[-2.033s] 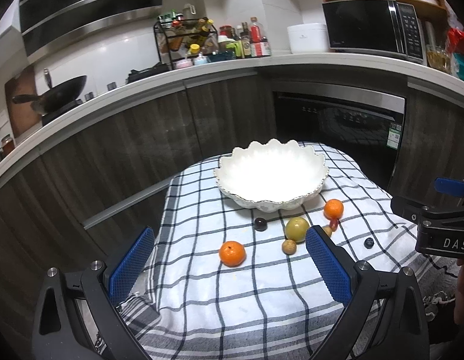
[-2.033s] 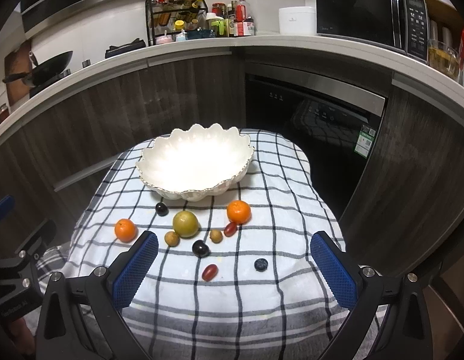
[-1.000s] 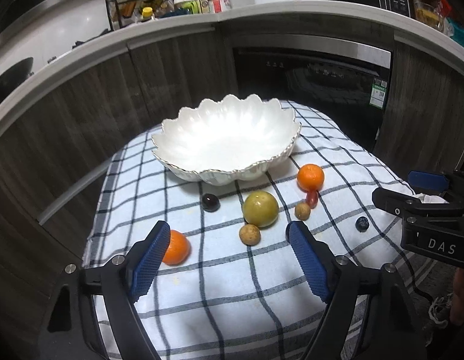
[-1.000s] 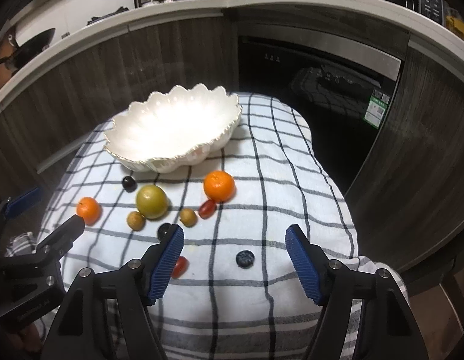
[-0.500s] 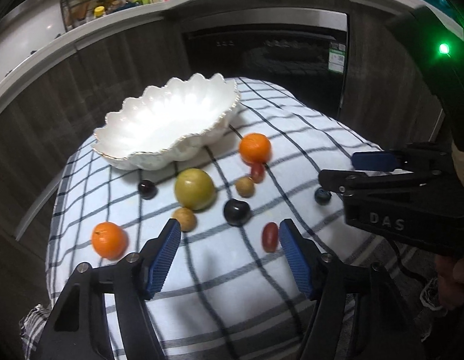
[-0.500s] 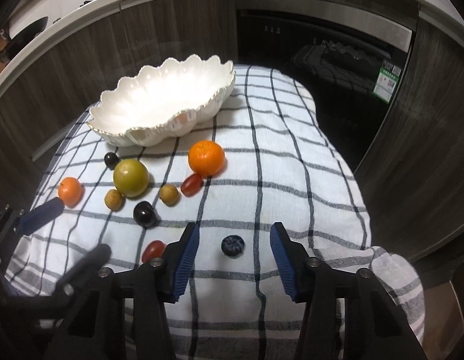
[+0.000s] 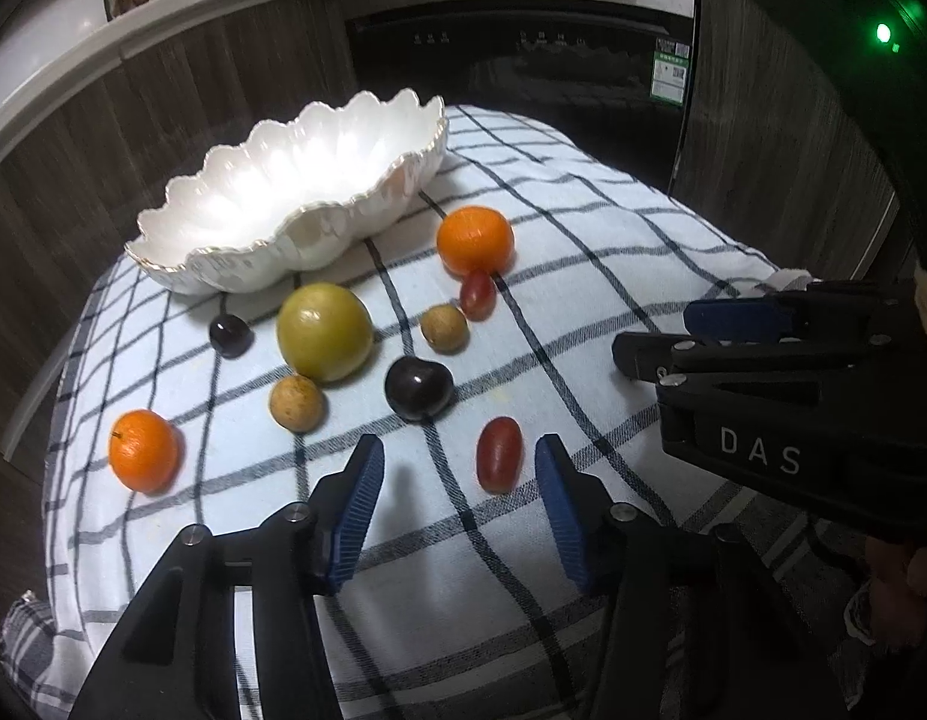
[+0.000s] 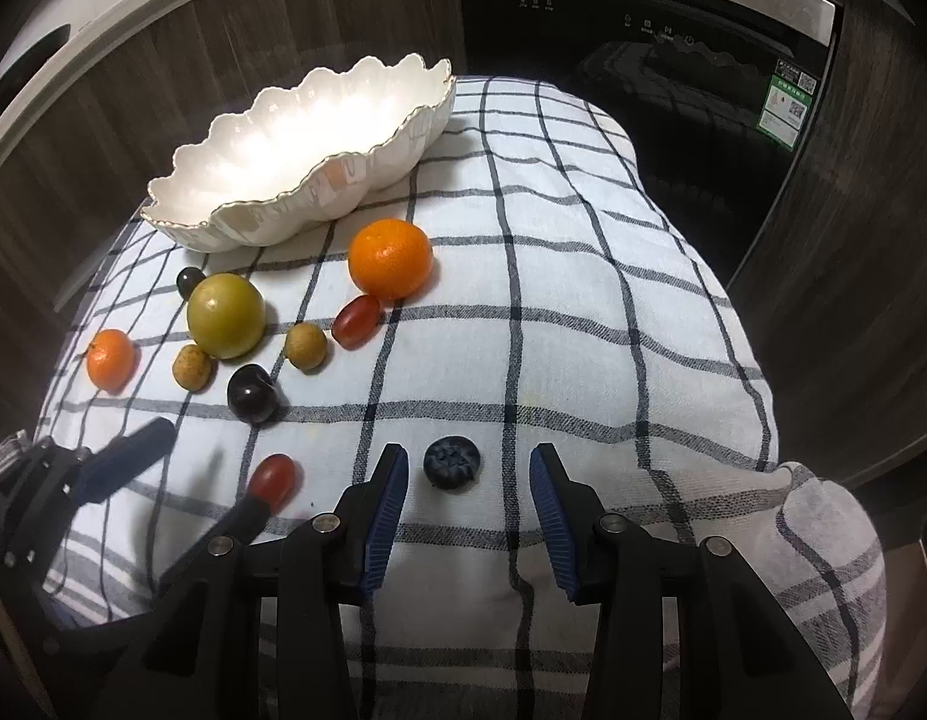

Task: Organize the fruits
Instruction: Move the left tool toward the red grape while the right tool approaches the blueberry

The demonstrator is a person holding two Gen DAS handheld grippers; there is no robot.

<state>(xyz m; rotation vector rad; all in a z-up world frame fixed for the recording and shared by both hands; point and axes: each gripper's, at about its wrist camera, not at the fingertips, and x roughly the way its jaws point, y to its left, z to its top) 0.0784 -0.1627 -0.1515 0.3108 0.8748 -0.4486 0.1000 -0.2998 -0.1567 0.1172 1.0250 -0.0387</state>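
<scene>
A white scalloped bowl [image 7: 295,180] [image 8: 307,126] stands empty at the back of the checked cloth. In front of it lie two oranges [image 7: 475,240] [image 7: 142,450], a green fruit [image 7: 324,331], two brown longans [image 7: 296,403], dark cherries [image 7: 418,389], two red grape tomatoes [image 7: 498,461] and a blueberry [image 8: 452,462]. My left gripper [image 7: 460,483] is open, low over the cloth, with a red grape tomatoes just ahead near its right finger. My right gripper [image 8: 469,483] is open, with the blueberry between its fingertips.
The cloth [image 8: 583,300] covers a small table and drops off at the right and front edges. Dark wood cabinets and a built-in oven [image 8: 643,60] stand behind. Each gripper shows in the other's view, close side by side.
Both grippers have come down and forward toward the cloth and narrowed their opening. The left now faces the near red tomato, the right brackets the blueberry.
</scene>
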